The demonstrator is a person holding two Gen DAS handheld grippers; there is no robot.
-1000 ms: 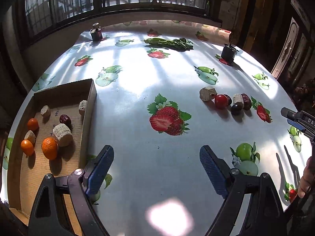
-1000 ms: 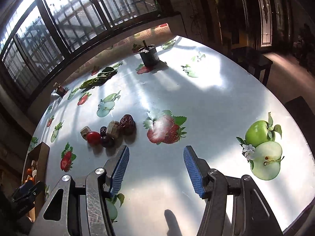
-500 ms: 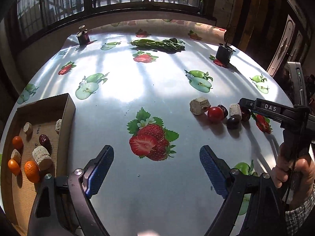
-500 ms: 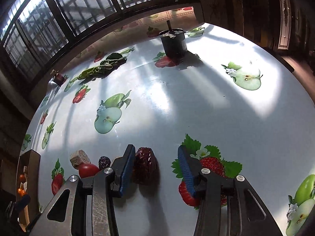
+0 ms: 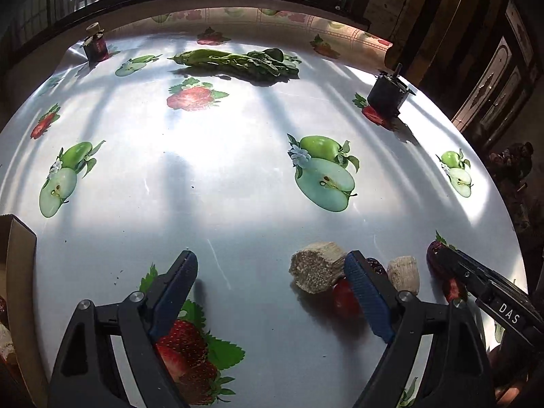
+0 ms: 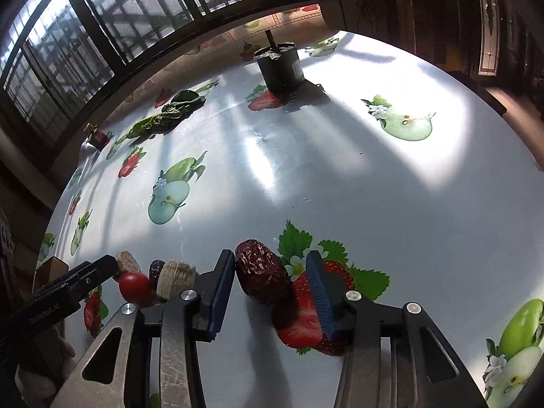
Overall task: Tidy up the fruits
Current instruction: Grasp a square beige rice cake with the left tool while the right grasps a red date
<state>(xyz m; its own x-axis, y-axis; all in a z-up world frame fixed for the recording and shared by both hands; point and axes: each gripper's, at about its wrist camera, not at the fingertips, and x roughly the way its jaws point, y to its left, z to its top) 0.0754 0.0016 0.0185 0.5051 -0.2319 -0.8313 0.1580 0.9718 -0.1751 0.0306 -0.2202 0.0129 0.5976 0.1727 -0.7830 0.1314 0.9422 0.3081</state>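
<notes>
A wrinkled dark red date [image 6: 261, 276] lies on the fruit-print tablecloth between the fingers of my right gripper [image 6: 270, 280], which is open around it, the left pad close to it. To its left lie a pale ridged chunk [image 6: 175, 278], a small dark fruit [image 6: 156, 268], a red cherry tomato [image 6: 134, 287] and a tan chunk [image 6: 127, 262]. My left gripper [image 5: 270, 284] is open and empty; its right finger stands in front of the tomato [image 5: 343, 301], beside a fibrous tan chunk [image 5: 318, 265] and a pale chunk [image 5: 404, 273].
A cardboard box [image 5: 17, 255] edge shows at the left. A black pot [image 6: 280, 66] stands at the back, with green leafy vegetables [image 5: 238, 63] and a small dark jar [image 5: 95, 42] near the far edge. The right tool [image 5: 489, 295] crosses the left view.
Both grippers have moved forward toward the fruit cluster. The right gripper's fingers have come lower around the date. The left gripper now reaches the tan chunk and tomato; the box has slid out left.
</notes>
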